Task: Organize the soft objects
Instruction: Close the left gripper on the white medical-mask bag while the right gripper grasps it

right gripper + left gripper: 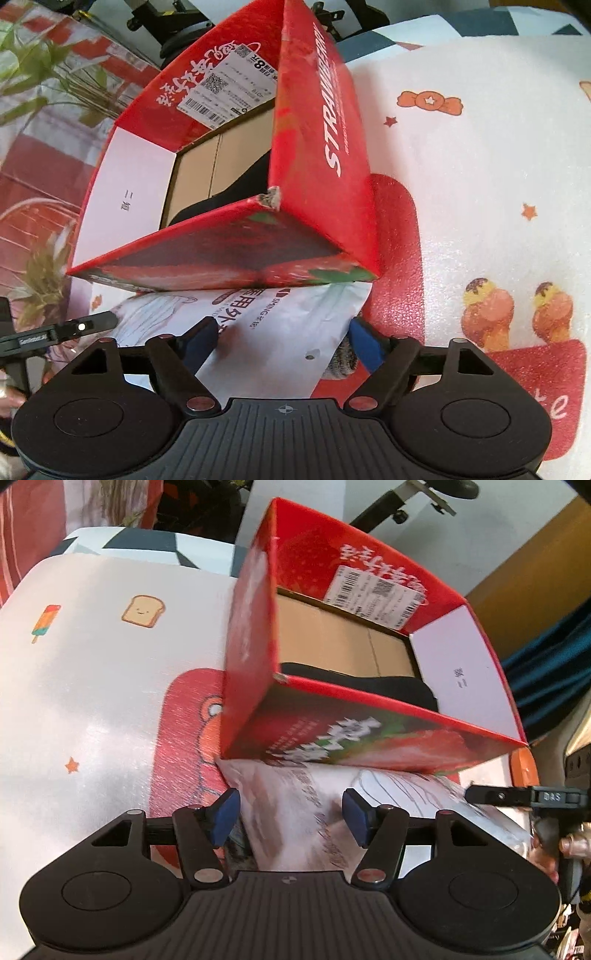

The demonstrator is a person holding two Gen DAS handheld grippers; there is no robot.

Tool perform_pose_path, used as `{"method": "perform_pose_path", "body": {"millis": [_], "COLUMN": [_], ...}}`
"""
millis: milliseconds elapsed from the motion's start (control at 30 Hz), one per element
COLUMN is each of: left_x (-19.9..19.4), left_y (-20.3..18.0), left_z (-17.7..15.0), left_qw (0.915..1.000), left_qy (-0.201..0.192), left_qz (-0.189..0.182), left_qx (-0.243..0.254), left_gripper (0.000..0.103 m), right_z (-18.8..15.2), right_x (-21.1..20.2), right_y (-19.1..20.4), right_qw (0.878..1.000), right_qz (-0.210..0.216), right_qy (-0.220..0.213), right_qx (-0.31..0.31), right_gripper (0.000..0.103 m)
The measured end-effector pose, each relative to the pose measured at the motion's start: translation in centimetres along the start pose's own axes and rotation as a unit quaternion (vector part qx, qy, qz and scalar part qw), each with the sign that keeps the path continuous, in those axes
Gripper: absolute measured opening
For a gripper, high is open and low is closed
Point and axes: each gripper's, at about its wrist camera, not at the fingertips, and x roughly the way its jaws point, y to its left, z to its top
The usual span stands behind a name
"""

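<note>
A red strawberry carton stands open on the mat, with a black soft item lying on its cardboard floor; it shows in the right wrist view too. A white printed plastic pack lies in front of the carton, also in the right wrist view. My left gripper is open, its blue pads either side of the pack's left part. My right gripper is open around the pack's right end. A grey knitted item peeks from under the pack.
A white foam mat with cartoon prints and a red patch covers the surface. The carton blocks the way ahead. The right gripper's finger shows at the left view's right edge. Plants stand at far left.
</note>
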Motion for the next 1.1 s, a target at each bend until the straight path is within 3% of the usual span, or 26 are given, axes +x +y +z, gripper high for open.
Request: {"method": "perform_pose_path", "body": {"millis": [300,367,433,667,700,733,800,1100], "left_x": [1.6,1.9,2.0,2.5,2.7,2.6,2.2,-0.5], "left_y": [2.6,3.2,3.4,2.6,2.6,2.6,2.4,2.7], "left_z": [1.5,1.5,1.5,1.3,1.3,1.3,1.2,0.5], "left_qw": [0.9969,0.9951,0.9943,0.9954,0.9954,0.9954,0.9968,0.9975], "left_qy": [0.028,0.033,0.033,0.034,0.035,0.033,0.023,0.002], "left_qz": [-0.037,-0.047,-0.054,-0.063,-0.061,-0.061,-0.051,-0.062], "left_qx": [-0.063,-0.080,-0.086,-0.064,-0.065,-0.065,-0.057,-0.035], "left_gripper": [0.064,0.063,0.062,0.062,0.056,0.042,0.038,0.036], "right_z": [0.5,0.5,0.4,0.2,0.1,0.0,-0.1,-1.1], "right_x": [-0.6,-0.8,-1.1,-1.0,-1.2,-1.5,-2.1,-4.7], "right_y": [0.2,0.3,0.4,0.3,0.5,0.9,1.6,5.1], "right_qw": [0.999,0.999,0.998,0.998,0.998,0.998,0.997,0.988], "right_qz": [-0.029,-0.031,-0.033,-0.032,-0.031,-0.029,-0.022,-0.017], "right_qy": [0.002,0.003,-0.001,-0.005,-0.008,-0.011,-0.019,-0.049], "right_qx": [-0.031,-0.038,-0.049,-0.047,-0.053,-0.060,-0.076,-0.144], "right_gripper": [0.040,0.027,0.022,0.019,0.018,0.016,0.014,0.012]}}
